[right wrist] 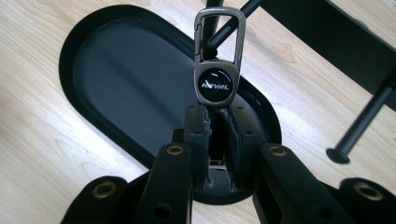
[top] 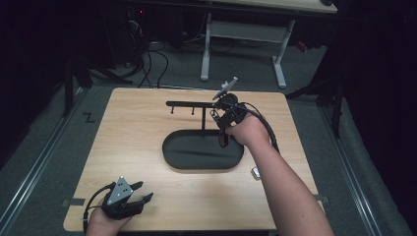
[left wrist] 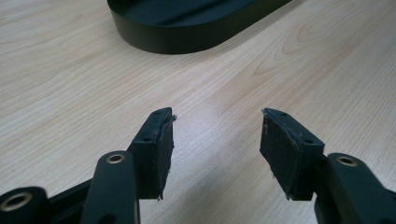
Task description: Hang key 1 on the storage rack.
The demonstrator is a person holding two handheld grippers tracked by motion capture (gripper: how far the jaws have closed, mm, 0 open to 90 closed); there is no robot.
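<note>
Just one keychain (right wrist: 216, 70) — clamped in the right gripper (right wrist: 216, 112).

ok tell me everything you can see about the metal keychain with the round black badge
The metal keychain with the round black badge is dark grey brushed metal: a rounded rectangular carabiner loop on top, with a hinged gate on its left side, joined to a round frame around a glossy black disc with white lettering. It stands upright, its lower end pinched between the black pads of the right gripper, above the black oval tray of the key stand. A black peg of the stand sits just behind the loop; whether they touch is unclear.
</note>
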